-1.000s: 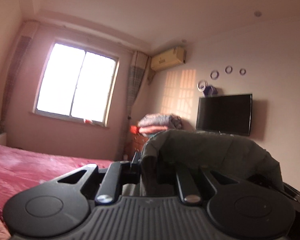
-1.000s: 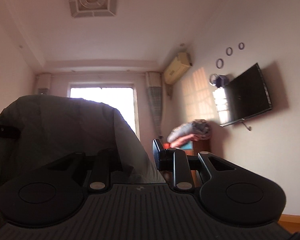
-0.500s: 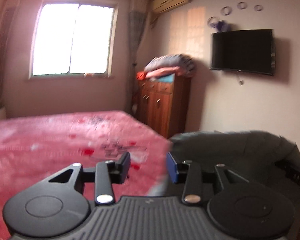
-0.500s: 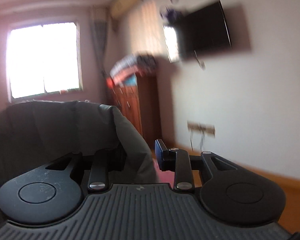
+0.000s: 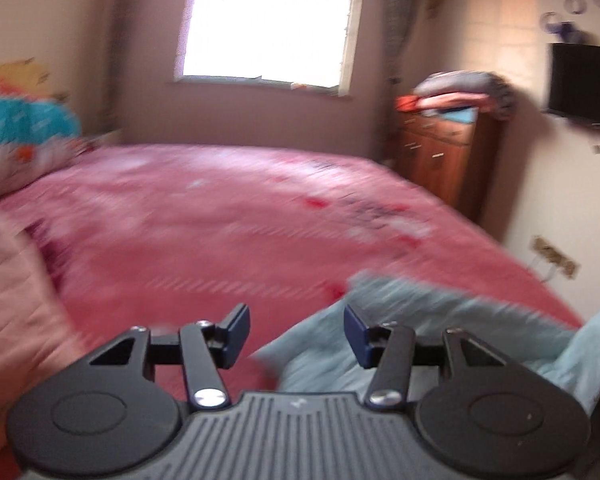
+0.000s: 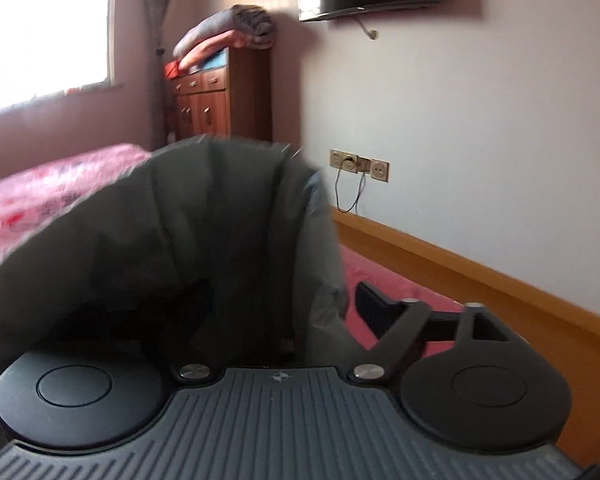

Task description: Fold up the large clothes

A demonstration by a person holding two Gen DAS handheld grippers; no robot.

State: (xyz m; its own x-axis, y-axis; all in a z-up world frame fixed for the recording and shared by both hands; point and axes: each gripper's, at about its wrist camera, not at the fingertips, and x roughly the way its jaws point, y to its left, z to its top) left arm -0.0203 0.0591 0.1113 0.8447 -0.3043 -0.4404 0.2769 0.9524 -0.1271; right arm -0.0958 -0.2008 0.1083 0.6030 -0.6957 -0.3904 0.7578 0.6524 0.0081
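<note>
A: Where is the garment now?

B: It is coming down onto the near right corner of the pink bed (image 5: 228, 224). In the left wrist view it reads as a pale blue-grey garment (image 5: 412, 332) lying on the bedspread, just past the fingers. In the right wrist view the same cloth looks dark grey (image 6: 172, 264) and stands up in a hump right in front of the camera.

A: And the tools?

B: The left hand-held gripper (image 5: 296, 336) has its jaws opening, with only bedspread and the cloth's edge showing in the gap; nothing is pinched. The right hand-held gripper (image 6: 284, 320) is also opening, its right finger swung far out. Its left finger is hidden behind the cloth, so I cannot say for certain the fabric is fully free of it, though it looks released.

A: So what makes this step go well?

B: I would judge this as laying the garment out flat before the first fold. Both tools should clear the fabric without dragging it, then the hump on the right needs spreading towards the far side of the bed. Take hold again at a corner or hem rather than in the bunched middle, and keep the cloth off the right edge, where the floor (image 6: 384, 276) lies beside the wall.
</note>
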